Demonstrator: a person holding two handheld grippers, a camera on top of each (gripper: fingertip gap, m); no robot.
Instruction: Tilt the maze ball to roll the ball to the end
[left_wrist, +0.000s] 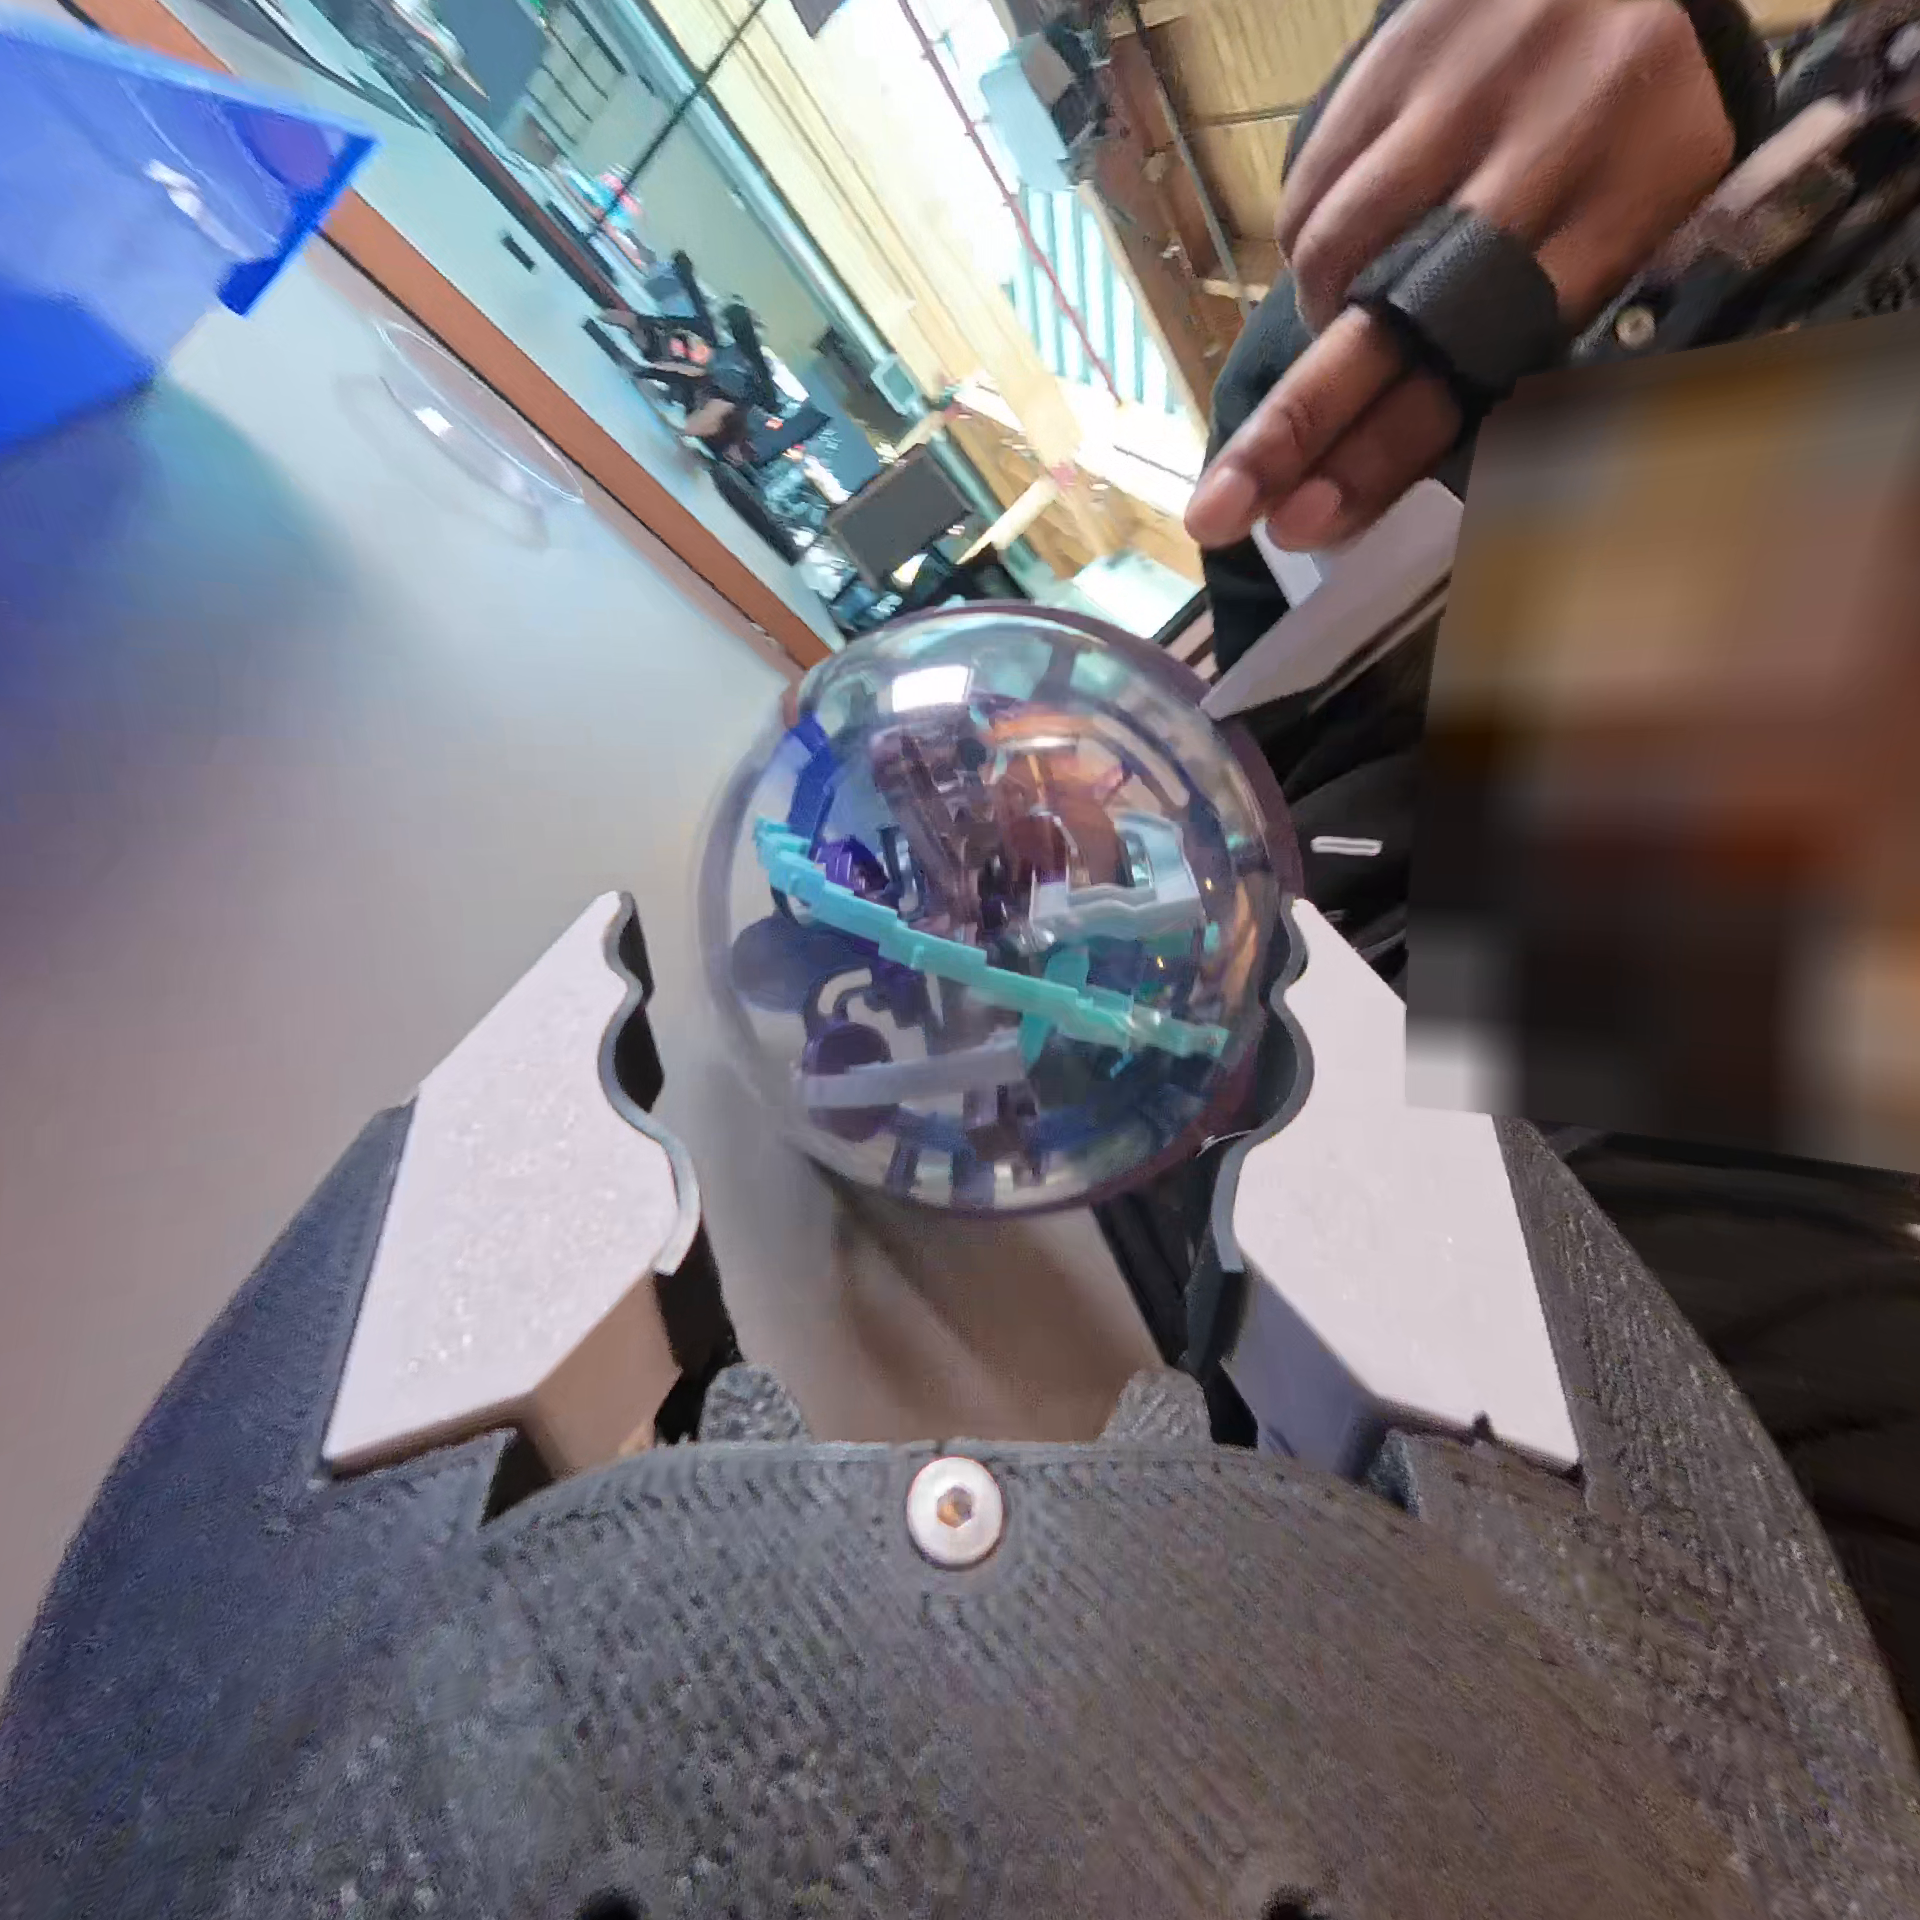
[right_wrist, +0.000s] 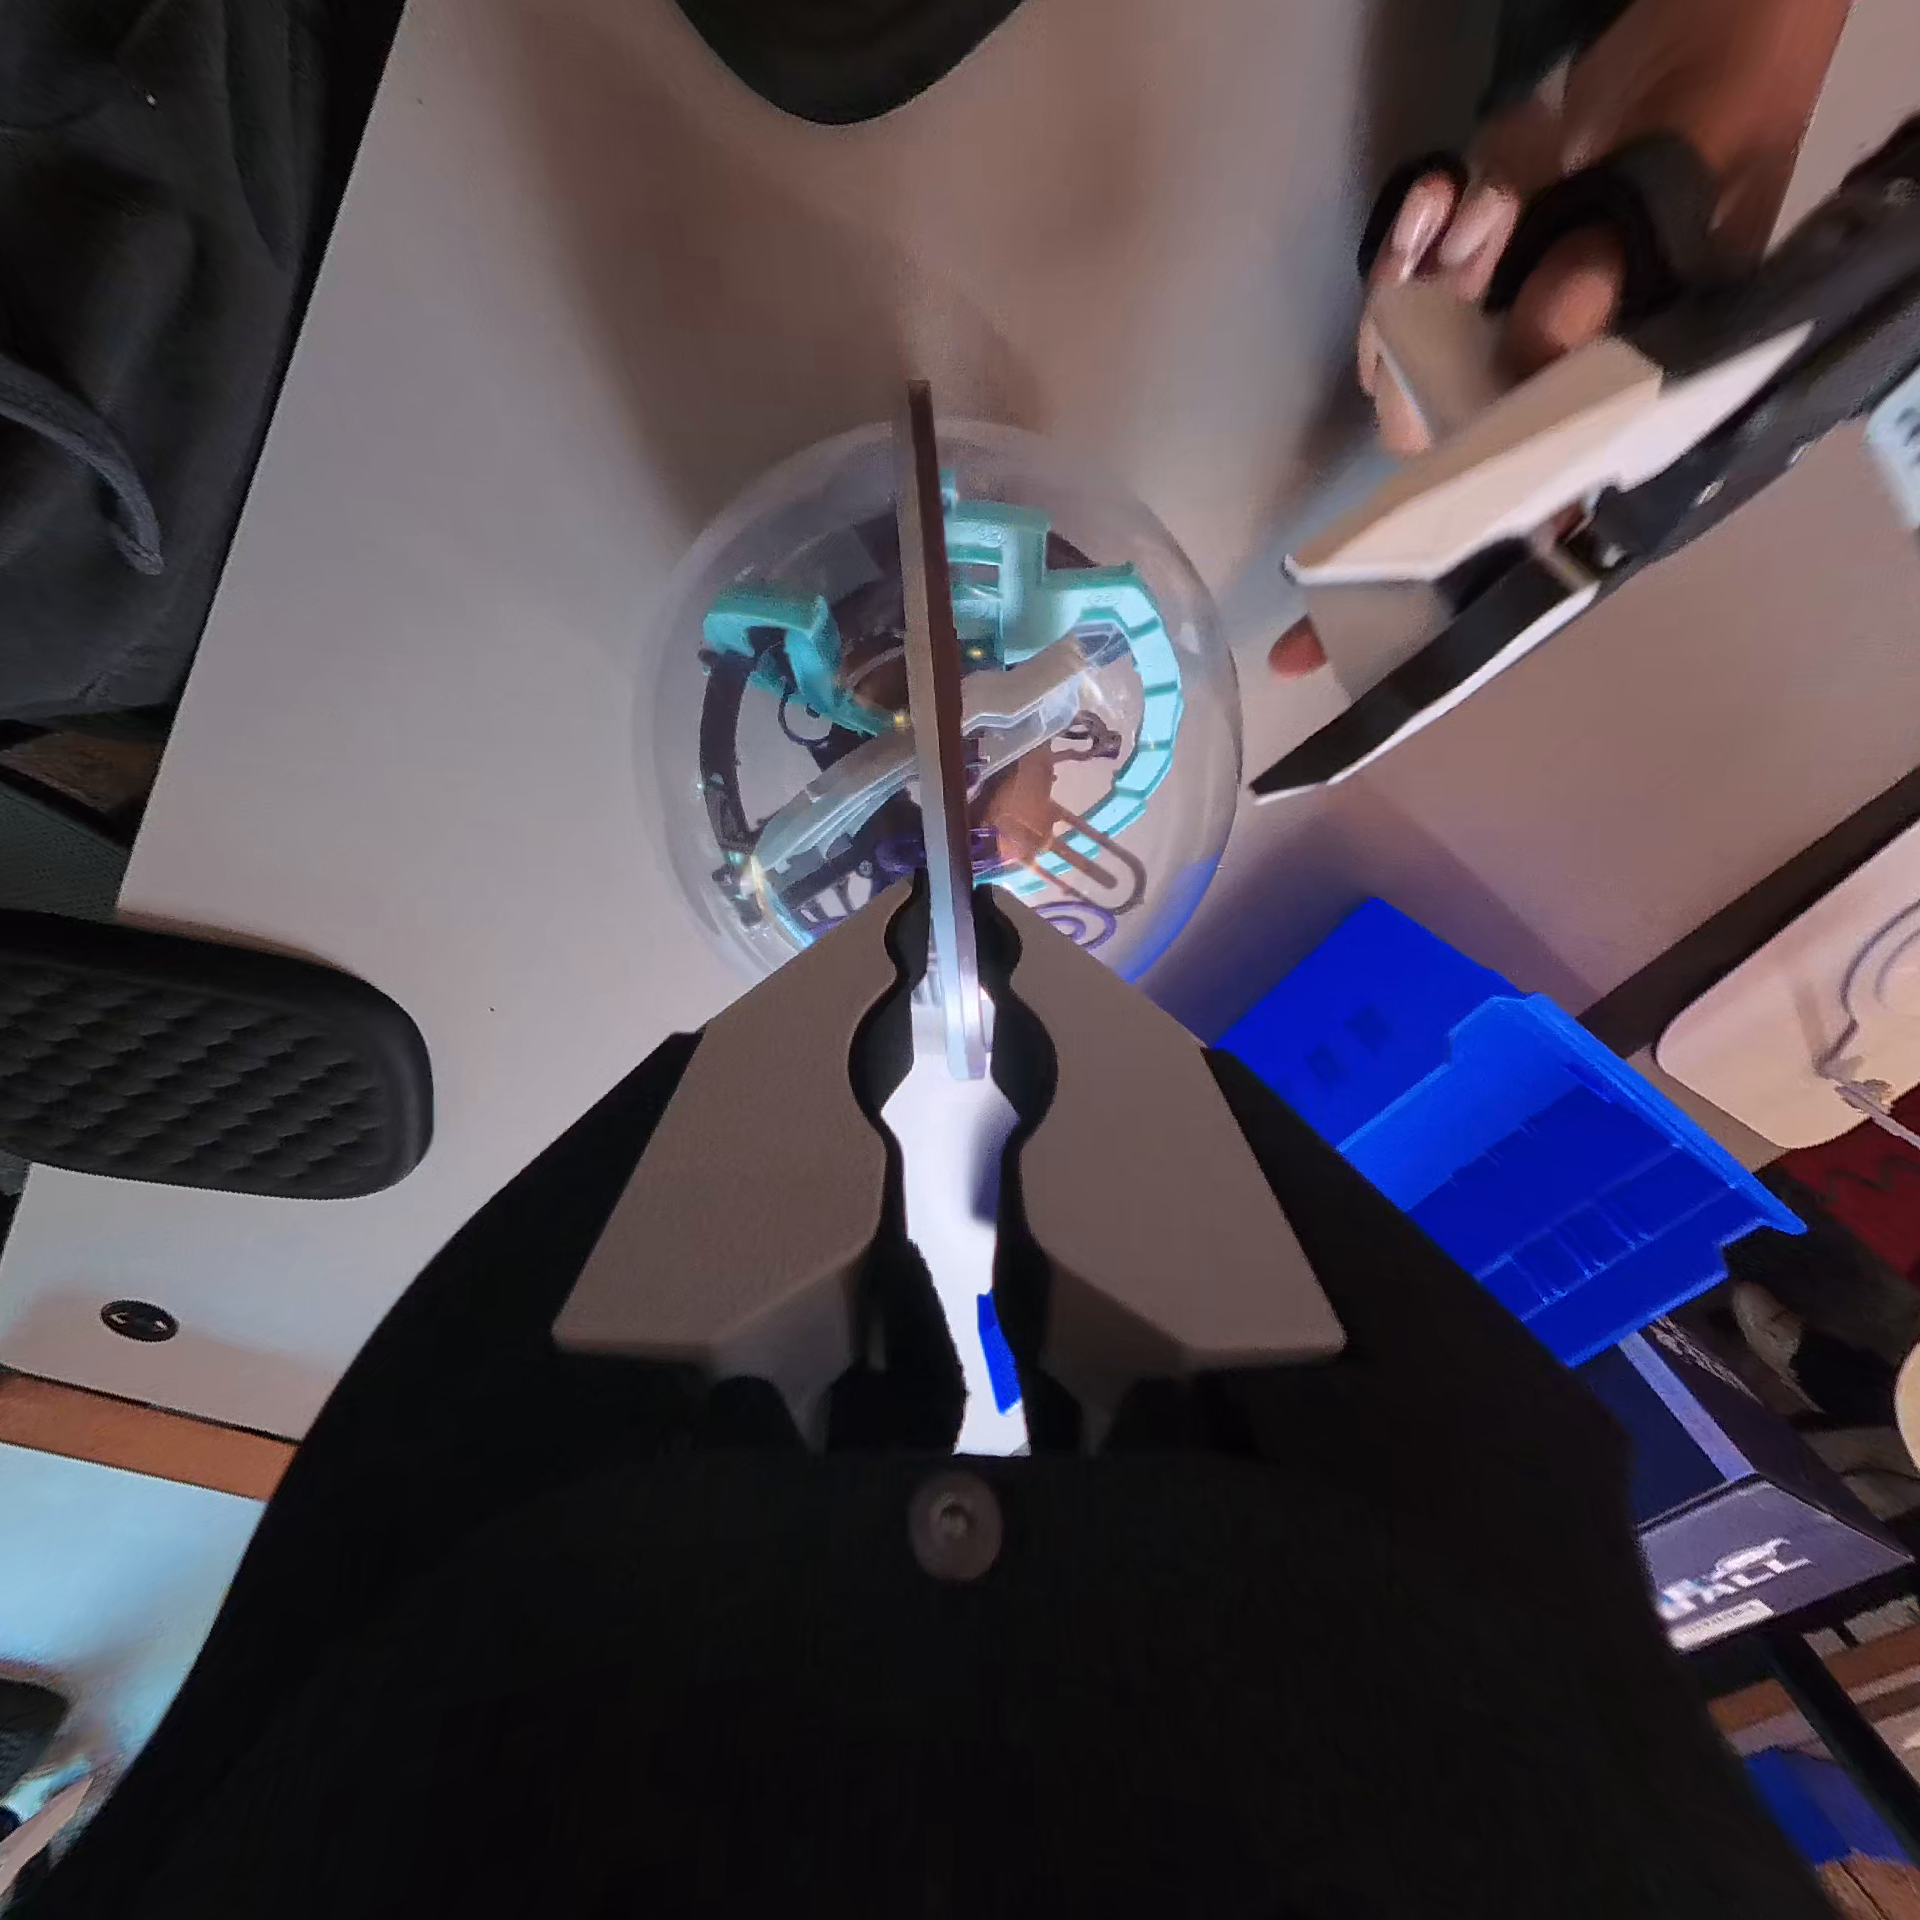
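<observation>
Right gripper (right_wrist: 951, 966) clamped on maze ball (right_wrist: 940, 686) rim above counter (right_wrist: 520, 416); left gripper (left_wrist: 956, 997) spread wide, ball between fingers; blue bin (right_wrist: 1507, 1132) near counter edge.

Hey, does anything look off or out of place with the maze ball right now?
Nothing looks damaged or spilled. The maze ball is held off the table, the right gripper clamped on its flat ring, the left gripper open around it.

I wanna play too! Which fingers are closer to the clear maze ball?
Right. The right gripper pinches the clear plastic maze ball by its rim; the left gripper hangs open beside it.
</observation>
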